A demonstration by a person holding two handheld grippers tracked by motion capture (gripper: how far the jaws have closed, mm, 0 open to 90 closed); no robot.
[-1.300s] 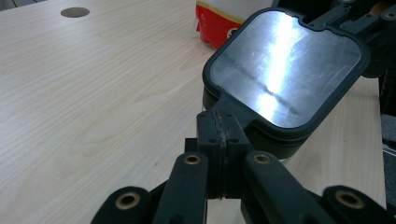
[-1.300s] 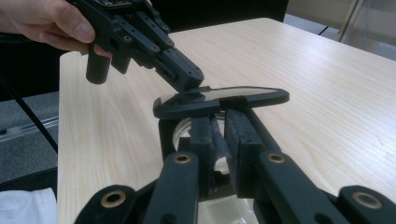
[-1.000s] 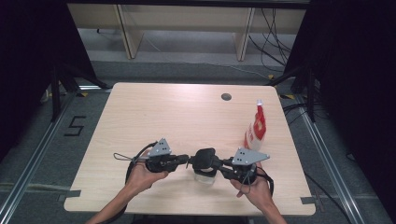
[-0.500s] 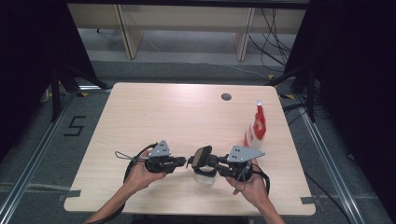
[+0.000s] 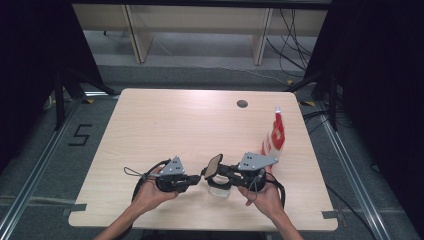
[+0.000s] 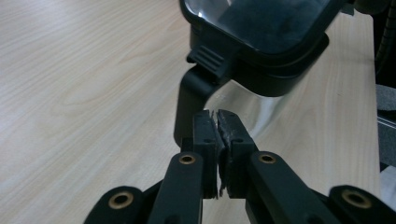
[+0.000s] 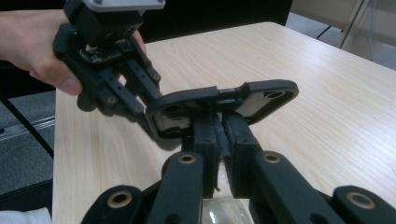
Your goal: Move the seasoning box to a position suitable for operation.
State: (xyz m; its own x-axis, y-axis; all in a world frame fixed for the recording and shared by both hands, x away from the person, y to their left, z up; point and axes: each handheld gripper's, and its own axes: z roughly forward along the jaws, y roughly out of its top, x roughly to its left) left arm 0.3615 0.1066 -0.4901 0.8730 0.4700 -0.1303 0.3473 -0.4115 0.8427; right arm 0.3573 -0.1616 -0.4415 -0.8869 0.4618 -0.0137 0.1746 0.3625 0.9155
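A pale wooden table point(image 5: 170, 130) is being shown from above, its grain running lengthwise. A round dark grommet point(image 5: 242, 104) is being seen near the far edge. A red-and-white packet point(image 5: 275, 137) is being carried upright near the right edge, well apart from the grommet. A clear container point(image 5: 219, 189) is being borne close to the near edge, right of the middle. Bits of tape point(image 5: 79, 207) are being seen at the near corners.

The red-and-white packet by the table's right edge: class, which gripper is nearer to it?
Right. The right gripper sits just left of and below the red-and-white packet; the left gripper lies farther left, beyond it.
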